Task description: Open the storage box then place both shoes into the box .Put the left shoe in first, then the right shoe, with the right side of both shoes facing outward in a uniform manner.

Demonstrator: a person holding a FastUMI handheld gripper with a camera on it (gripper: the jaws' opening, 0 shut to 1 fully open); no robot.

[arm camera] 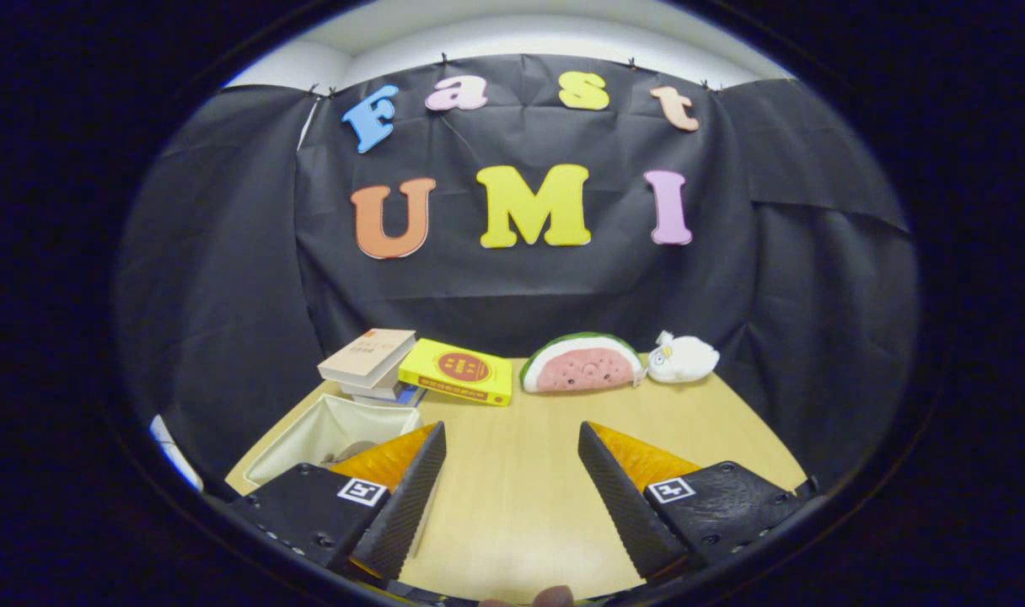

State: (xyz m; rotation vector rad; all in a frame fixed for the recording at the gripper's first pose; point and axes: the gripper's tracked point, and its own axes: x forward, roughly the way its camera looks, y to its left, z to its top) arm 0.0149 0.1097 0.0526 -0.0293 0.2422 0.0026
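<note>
Your gripper (511,438) hangs over a light wooden table (512,506) with its two fingers spread wide apart, nothing between them but bare tabletop. A fingertip (553,597) of your hand peeks in at the very near edge, between the finger bases.

Just to the left of the left finger (411,497), partly hidden behind it, sits the storage box (327,430): a pale fabric bin with soft walls, its top open toward you. Something small and dark lies inside at the bottom, too hidden to identify. The box stands near the table's left edge, beside the left finger rather than ahead of it.

Beyond the box, toward the far left of the table, is a small stack of books (369,362), the top one cream-coloured and tilted. Just right of the stack lies a yellow book (458,371) with a red circle on its cover.

Farther right, along the back edge, a watermelon-slice plush (582,364) stands against the black cloth wall (226,253), and touching its right end is a small white plush animal (683,357).
</note>
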